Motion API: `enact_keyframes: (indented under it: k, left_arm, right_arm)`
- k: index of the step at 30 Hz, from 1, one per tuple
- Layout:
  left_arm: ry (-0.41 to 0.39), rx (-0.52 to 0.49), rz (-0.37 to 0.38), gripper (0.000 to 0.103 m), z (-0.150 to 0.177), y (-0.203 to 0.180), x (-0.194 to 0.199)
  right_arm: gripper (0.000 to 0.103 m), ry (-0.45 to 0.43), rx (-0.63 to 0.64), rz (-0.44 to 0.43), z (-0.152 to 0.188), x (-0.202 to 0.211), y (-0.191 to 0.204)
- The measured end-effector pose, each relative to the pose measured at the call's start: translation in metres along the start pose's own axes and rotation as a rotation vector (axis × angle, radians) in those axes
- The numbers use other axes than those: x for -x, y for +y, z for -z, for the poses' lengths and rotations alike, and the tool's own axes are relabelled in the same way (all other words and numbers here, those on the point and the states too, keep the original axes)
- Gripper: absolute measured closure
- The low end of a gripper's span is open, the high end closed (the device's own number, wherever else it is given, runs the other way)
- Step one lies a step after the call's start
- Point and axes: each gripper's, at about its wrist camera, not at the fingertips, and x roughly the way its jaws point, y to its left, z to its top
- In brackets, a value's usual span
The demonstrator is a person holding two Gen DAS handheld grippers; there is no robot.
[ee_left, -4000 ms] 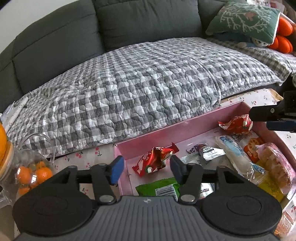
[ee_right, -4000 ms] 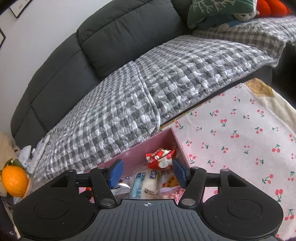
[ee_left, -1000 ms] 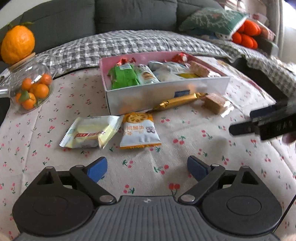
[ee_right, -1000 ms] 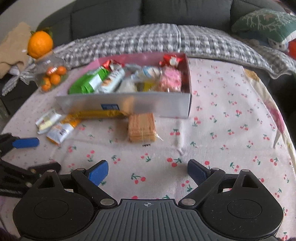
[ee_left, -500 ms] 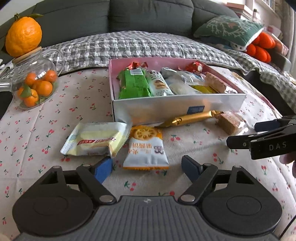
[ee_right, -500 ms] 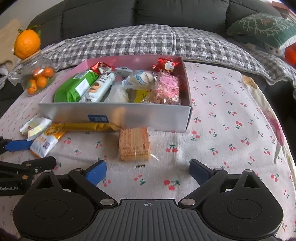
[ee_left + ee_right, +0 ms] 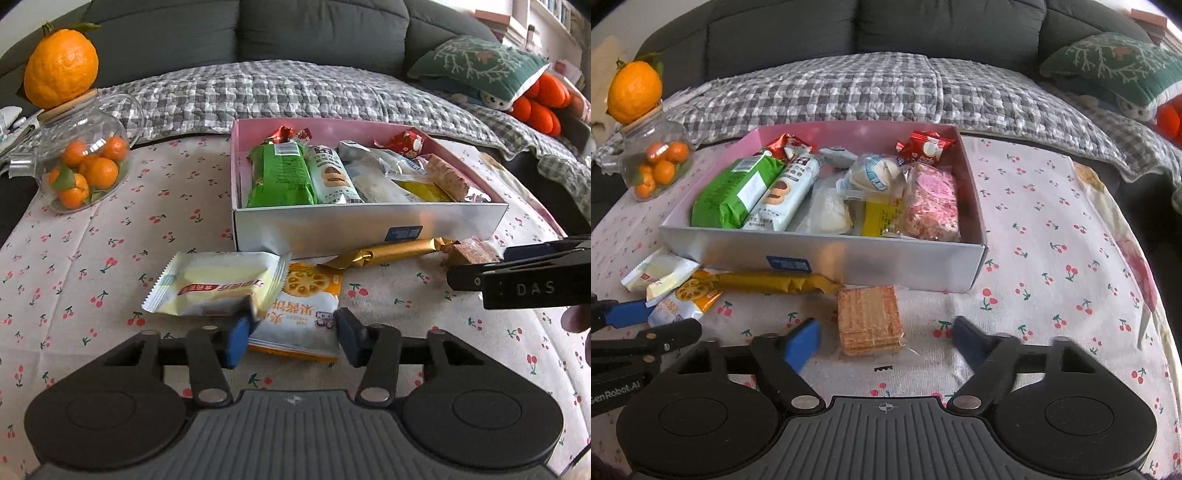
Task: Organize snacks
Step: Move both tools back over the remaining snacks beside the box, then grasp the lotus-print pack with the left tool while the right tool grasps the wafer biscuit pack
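Snacks lie both inside and in front of the box point(image 7: 827, 258), which sits on the cherry-print cloth of my worktop point(image 7: 1052, 236). Inside it I see a green packet point(image 7: 733, 192), a white biscuit packet point(image 7: 786, 192), a pink puffed bar point(image 7: 932, 201), a yellow packet point(image 7: 881, 218) and two red-wrapped sweets at the back.

My left hand-held gripper point(image 7: 290, 338) is spread, its blue fingers on either side of the near end of the orange lotus-root chip packet point(image 7: 306, 306); the left finger's tip looks to be against the corner of the pale yellow-white packet point(image 7: 218, 282), which overlaps the chip packet's left edge. I cannot tell whether either finger is touching the chip packet itself. A gold-wrapped bar point(image 7: 391, 251) lies along the front wall of the box.

My right hand-held gripper point(image 7: 886, 343) is also spread wide, with the clear-wrapped wafer block point(image 7: 870, 319) between its fingers and nearer the left one, apart from both. The wafer lies just in front of the box, beside the right end of the gold bar.

Off to the left stands a glass jar point(image 7: 79, 166) of small oranges with a big orange point(image 7: 61, 68) on its lid. Behind the worktop is a dark sofa with a checked quilt point(image 7: 886, 92).
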Motion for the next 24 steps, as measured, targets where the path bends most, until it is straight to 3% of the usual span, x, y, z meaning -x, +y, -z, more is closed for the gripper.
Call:
enact_keyframes:
  k: [3,6,20,24]
  left_arm:
    - [0.004,-0.012,0.018,0.059,0.002,-0.001,0.001]
    - [0.011,-0.03,0.043,0.059,0.004,-0.005,0.005]
    - [0.015,-0.181,0.179,0.056,0.018,-0.03,0.018]
    - [0.019,-0.181,0.189,0.046,0.015,-0.031,0.012]
  right_arm:
    - [0.06,0.01,0.005,-0.01,-0.001,0.001,0.001]
    - [0.066,0.008,0.013,-0.023,-0.002,0.006,0.001]
    - [0.064,0.007,0.032,-0.096,0.024,0.028,-0.032]
    - [0.06,0.008,0.031,-0.106,0.028,0.029,-0.035]
